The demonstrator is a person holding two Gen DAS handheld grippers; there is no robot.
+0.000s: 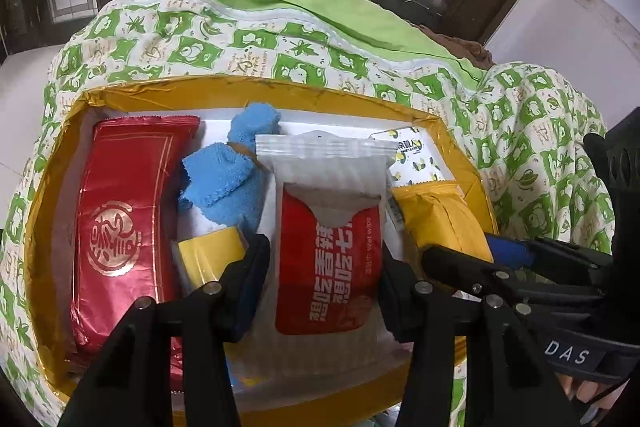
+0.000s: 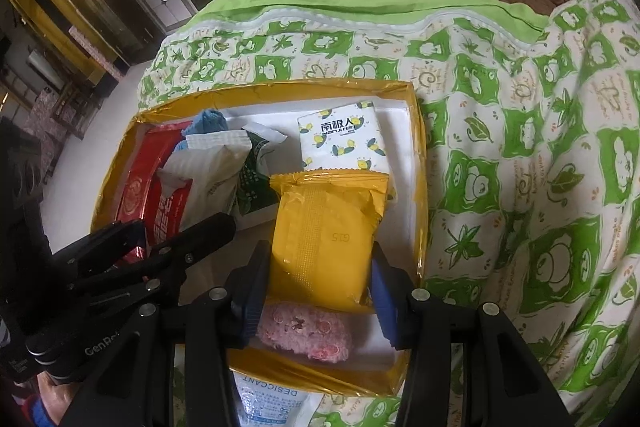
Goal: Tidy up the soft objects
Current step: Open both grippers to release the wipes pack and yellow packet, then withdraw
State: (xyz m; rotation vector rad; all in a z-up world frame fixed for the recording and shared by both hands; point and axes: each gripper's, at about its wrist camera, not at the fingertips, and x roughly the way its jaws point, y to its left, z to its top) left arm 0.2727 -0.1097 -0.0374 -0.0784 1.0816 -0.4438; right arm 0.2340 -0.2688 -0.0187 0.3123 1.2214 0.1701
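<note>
While both grippers reach down into the same gold-lined box [image 1: 280,89], which sits on a green patterned quilt [image 1: 520,147], the main danger is crowding.

Seen from the left wrist, the left gripper [image 1: 320,279] is clamped on a wet-wipe packet [image 1: 326,227], white with a red label, its pads pressing the packet's two sides near the middle of the box. A red foil packet [image 1: 120,227] lies to the left, a blue cloth [image 1: 228,179] sits behind, and a small yellow packet [image 1: 212,259] lies just beside the left finger. The wipe packet is soft and slick, so it could buckle or slide out of the grip if squeezed unevenly, and the finger could drag the small yellow packet along with it. The other gripper's fingers come in close on the right, so the two tools could knock together.

Seen from the right wrist, the right gripper [image 2: 316,287] grips a yellow pouch [image 2: 328,239] at the near right of the box, pads against its sides. A pink plush [image 2: 304,335] lies just under the pouch's near end and could be pinched or shoved. A patterned tissue pack [image 2: 340,139] lies further back, and a desiccant sachet [image 2: 272,403] rests outside the near wall, where it could be overlooked.
</note>
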